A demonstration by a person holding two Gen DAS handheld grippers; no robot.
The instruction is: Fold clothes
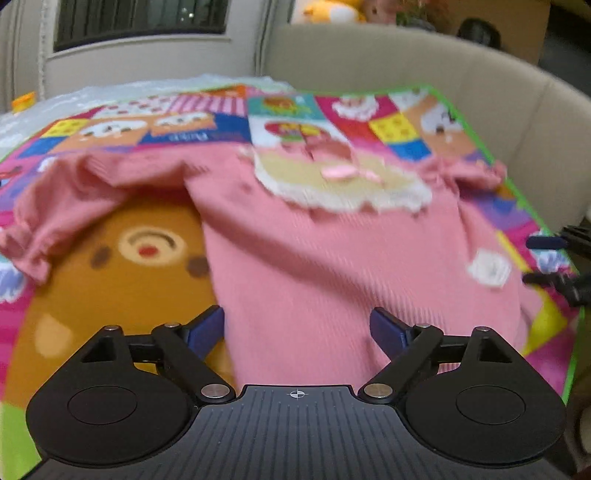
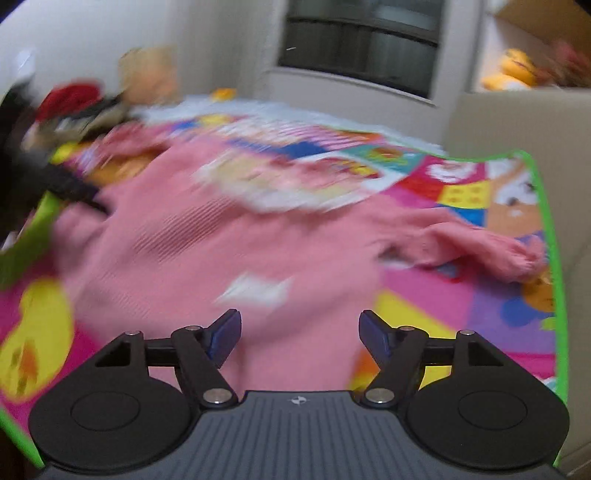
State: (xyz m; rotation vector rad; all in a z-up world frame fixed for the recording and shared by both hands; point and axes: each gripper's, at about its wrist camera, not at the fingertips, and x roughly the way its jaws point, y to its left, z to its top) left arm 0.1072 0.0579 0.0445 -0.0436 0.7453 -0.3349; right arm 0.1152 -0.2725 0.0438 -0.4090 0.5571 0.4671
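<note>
A pink ribbed top [image 1: 314,251] with a cream lace collar [image 1: 343,188] lies spread face up on a cartoon play mat [image 1: 122,280]. Its sleeves reach out to the left [image 1: 40,229] and right [image 1: 476,173]. My left gripper [image 1: 297,328] hangs open just above the hem, nothing between its blue pads. In the right wrist view the same top [image 2: 207,251] is blurred; a white label [image 2: 255,290] shows on it. My right gripper [image 2: 300,334] stands open over the lower edge. The right gripper's fingertips [image 1: 550,262] show at the left view's right edge.
A beige padded wall [image 1: 461,88] curves round the mat's far and right sides, past the green border [image 2: 550,240]. A dark window [image 1: 140,18] sits behind. Toys [image 2: 74,107] lie at the far left of the right wrist view, and yellow plush toys [image 2: 513,70] on a shelf.
</note>
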